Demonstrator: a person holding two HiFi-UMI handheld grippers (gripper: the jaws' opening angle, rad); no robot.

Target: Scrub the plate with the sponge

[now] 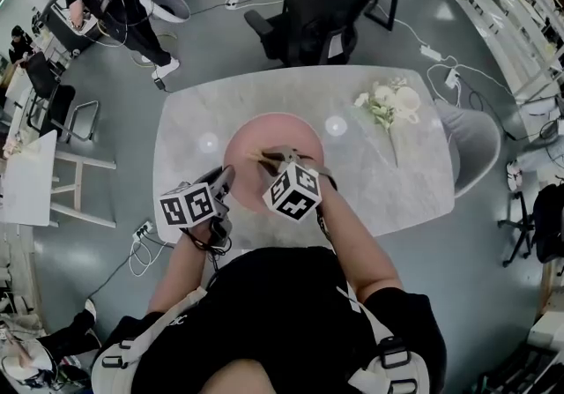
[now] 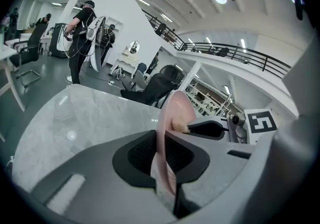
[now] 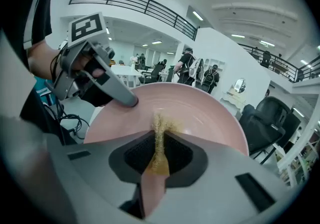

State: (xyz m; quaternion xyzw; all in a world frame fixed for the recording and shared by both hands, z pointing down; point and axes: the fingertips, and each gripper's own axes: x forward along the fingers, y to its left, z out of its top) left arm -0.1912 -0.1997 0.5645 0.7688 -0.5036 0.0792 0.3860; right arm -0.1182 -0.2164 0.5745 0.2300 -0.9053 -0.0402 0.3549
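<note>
A: Left gripper?

B: Pinched on the rim of the pink plate. The rim runs edge-on between both pads.

A: Right gripper?

B: Pressed together on a thin yellow-brown sponge. Its frayed tip lies against the plate's inner face, near the middle.

A: Plate position?

B: Over the middle of the tabletop, slightly toward its left and near edges. Cannot tell whether it rests on the marble or is held just off it.

A: Open room?

B: Bare marble to the left of the plate, and a wider bare stretch to the right. A bunch of white flowers lies toward the far right corner, well apart from the plate.

A: Surroundings?

B: Pale marble top on a grey floor. A black office chair stands at the far edge, a grey chair at the right edge. Cables lie by the near left corner. A person stands far off at the left.

A: Obscured?

B: The marker cubes cover the plate's near rim in the head view. Most of the sponge is buried between the pads.
</note>
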